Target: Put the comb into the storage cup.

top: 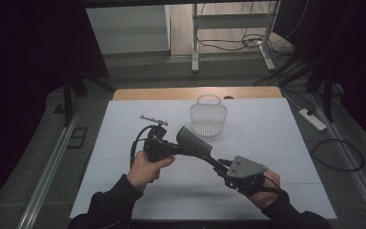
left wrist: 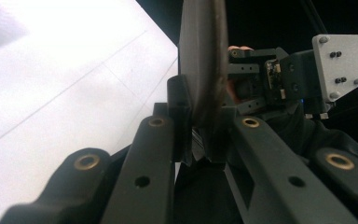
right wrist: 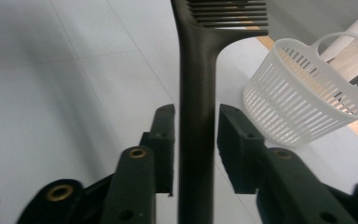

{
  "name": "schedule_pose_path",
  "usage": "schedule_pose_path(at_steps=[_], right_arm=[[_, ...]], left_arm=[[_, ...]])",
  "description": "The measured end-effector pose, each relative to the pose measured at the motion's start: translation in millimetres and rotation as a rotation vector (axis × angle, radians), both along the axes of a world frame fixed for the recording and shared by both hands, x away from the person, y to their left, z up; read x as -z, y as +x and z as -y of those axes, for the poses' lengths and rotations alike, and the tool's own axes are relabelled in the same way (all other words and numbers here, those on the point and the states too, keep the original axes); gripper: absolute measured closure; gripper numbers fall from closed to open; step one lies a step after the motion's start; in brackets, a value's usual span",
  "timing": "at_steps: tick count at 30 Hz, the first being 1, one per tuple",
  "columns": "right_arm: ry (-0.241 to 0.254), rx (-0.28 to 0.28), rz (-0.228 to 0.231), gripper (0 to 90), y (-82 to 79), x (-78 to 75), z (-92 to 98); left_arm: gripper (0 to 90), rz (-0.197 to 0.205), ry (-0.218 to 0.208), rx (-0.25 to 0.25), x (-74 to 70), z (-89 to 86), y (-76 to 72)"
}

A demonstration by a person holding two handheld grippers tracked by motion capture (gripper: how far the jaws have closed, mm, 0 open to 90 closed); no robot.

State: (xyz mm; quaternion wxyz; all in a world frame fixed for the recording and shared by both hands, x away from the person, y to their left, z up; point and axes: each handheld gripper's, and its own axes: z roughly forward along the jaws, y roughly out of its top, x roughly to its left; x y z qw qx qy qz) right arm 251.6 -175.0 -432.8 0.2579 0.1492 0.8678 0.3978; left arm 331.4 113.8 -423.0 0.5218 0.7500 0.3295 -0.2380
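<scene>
A dark comb (top: 194,140) hangs above the middle of the white worktop (top: 276,143), its long axis slanting from the toothed head, nearer the far edge, down to the handle toward the near right corner. The left gripper (left wrist: 200,126) is pinching the toothed head; the right gripper (right wrist: 196,140) has its jaws spread around the handle, a thin gap showing each side. A white slotted basket (top: 208,117) stands near the far edge, just beyond the comb. The worktop's left, right and near parts lie bare.
</scene>
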Motion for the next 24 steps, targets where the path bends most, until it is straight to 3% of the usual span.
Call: schedule_pose_path(at_steps=[8, 24], right_arm=[[0.014, 0.025, -0.02, 52.8, 1.3, 0.7, -0.5], [0.066, 0.09, -0.124, 27.0, 10.3, 0.2, 5.9]], left_arm=[[83.0, 0.04, 0.015, -0.007, -3.6, -1.3, -1.5], [82.9, 0.075, 0.019, -0.039, -6.1, -7.6, -1.5]])
